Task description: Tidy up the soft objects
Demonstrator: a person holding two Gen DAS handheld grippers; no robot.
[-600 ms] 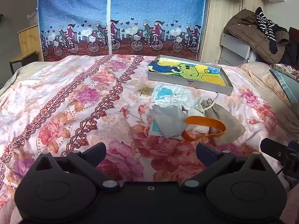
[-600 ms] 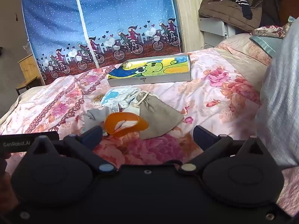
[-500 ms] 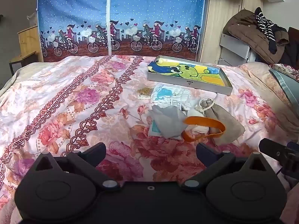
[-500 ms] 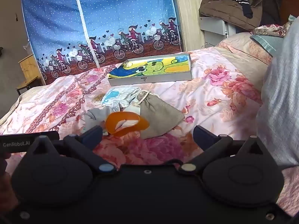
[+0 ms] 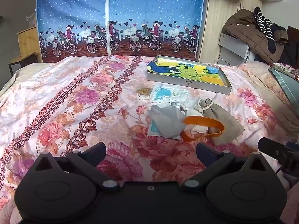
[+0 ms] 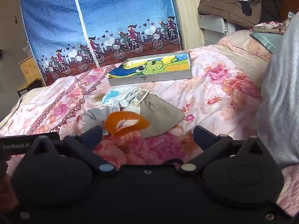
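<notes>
Spread over a bed (image 5: 61,100), a soft quilt printed with pink and red roses and lace-like maroon bands. Near centre, one loose heap of soft things:
- One grey cloth (image 5: 166,121), crumpled, matte, lying on a pale blue-and-white packet at the heap's 7 o'clock edge.
- One orange band (image 5: 203,120), a smooth rubbery loop, standing partly on edge, touching the grey cloth and circling a white folded piece (image 6: 129,122).
- One drawstring pouch (image 5: 222,119), coarse beige-grey weave, roughly triangular, with a twisted cream cord at its neck, at the heap's 3 o'clock side.
- One white garment (image 5: 168,94) with a blue whale print, wrinkled, at 12 o'clock of the heap, a paper tag on it.
- One small speckled gold-brown item (image 5: 143,92), just beside the garment at its 9 o'clock.

Beyond the heap at 1 o'clock, one shallow rectangular grey tray (image 5: 186,83), rigid, holding a bright cartoon-frog fabric.

Left gripper (image 5: 150,150): black plastic, jaws wide, holding nothing, above the quilt short of the heap.

Right gripper (image 6: 147,135): same build, jaws wide and bare, orange band just ahead.
</notes>
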